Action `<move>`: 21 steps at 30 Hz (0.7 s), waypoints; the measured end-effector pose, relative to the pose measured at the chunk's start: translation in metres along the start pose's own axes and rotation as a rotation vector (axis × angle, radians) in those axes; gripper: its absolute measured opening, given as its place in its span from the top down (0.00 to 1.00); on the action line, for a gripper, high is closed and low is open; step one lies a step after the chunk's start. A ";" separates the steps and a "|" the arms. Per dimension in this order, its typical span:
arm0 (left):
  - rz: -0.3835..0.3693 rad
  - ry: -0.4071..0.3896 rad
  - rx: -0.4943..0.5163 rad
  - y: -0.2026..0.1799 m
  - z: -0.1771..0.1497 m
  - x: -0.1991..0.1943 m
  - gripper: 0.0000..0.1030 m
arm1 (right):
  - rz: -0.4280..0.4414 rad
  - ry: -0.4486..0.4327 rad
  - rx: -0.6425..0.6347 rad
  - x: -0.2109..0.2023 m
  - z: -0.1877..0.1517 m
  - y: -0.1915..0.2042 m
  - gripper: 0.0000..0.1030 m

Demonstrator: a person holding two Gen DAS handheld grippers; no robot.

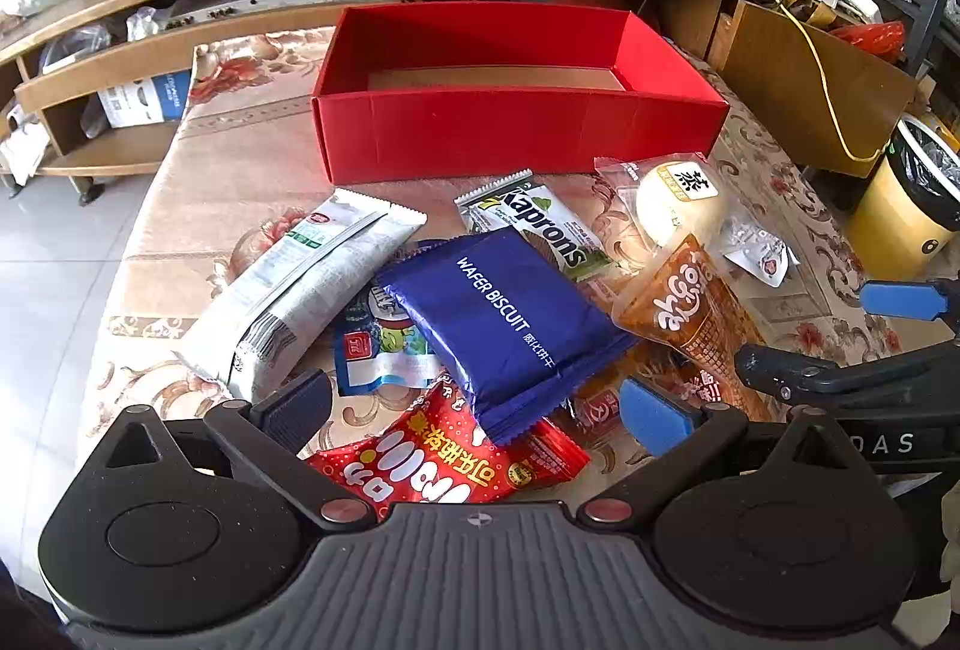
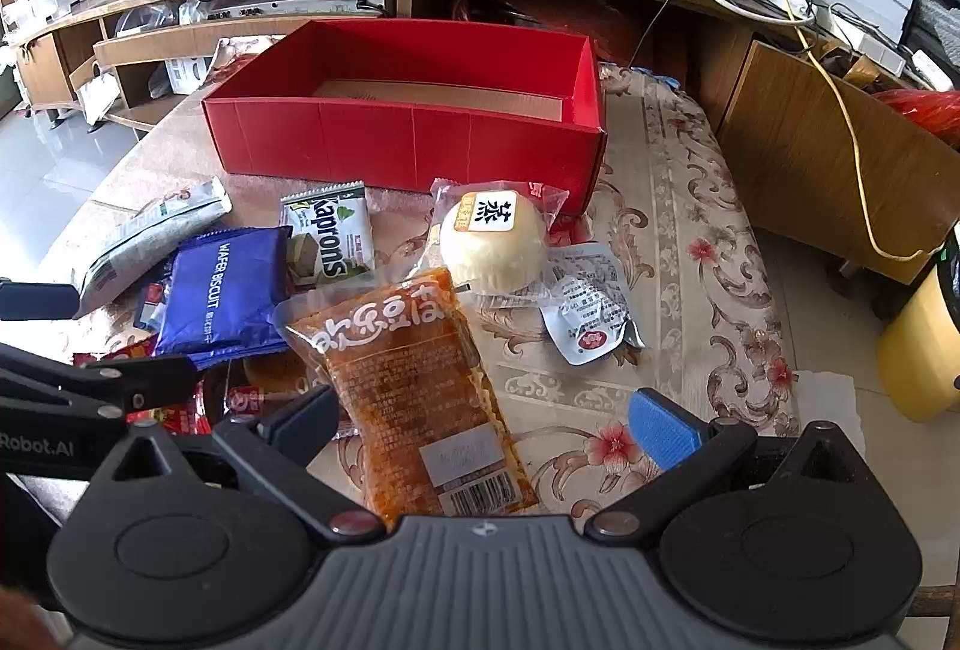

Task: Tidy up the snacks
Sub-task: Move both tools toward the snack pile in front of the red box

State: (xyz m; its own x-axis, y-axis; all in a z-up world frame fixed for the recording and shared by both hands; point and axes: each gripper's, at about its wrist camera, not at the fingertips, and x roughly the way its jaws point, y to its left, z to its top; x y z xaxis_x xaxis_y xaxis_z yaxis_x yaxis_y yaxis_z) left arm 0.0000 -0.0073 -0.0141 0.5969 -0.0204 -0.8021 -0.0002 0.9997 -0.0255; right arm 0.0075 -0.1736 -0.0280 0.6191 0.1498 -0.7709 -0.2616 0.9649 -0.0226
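A: What is the largest thing on the counter [image 2: 678, 230]?

B: The red box [image 1: 516, 134]. It stands at the far side of the flowered cloth, open at the top, and only its brown floor shows inside. The snacks lie heaped just in front of it.

A: And the packets, from big down?

B: The long white-and-grey packet [image 1: 300, 284] lies slanted at the left of the heap. The blue wafer biscuit pack [image 1: 510, 320] rests on top of the middle, overlapping the red snack bag [image 1: 444, 458] nearest the left camera. The orange packet [image 2: 408, 386] lies lengthwise on the right, with the round white bun [image 2: 495, 248] in clear wrap beyond it, near the box's front wall. The green Kaprons packet [image 2: 327, 242] sits between the bun and the wafer pack. The small silver sachet [image 2: 588, 314] lies just right of the bun.

A: How do the tools stand?

B: The left tool [image 1: 480, 404] hangs over the red bag and wafer pack, fingers spread, holding nothing. The right tool [image 2: 483, 419] is likewise spread, its fingers either side of the orange packet's near end.
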 end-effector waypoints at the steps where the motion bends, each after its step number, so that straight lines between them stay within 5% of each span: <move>1: 0.000 0.000 0.000 0.000 0.000 0.000 0.00 | 0.000 0.000 0.000 0.000 0.000 0.000 0.03; 21: -0.011 0.018 0.006 0.000 0.000 0.003 0.00 | 0.014 0.033 -0.021 0.008 -0.001 0.001 0.03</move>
State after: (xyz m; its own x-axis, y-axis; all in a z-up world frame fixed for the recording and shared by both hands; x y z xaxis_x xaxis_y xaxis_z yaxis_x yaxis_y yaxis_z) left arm 0.0015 -0.0078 -0.0167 0.5820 -0.0319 -0.8125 0.0110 0.9994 -0.0314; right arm 0.0114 -0.1712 -0.0345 0.5902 0.1559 -0.7921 -0.2858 0.9580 -0.0244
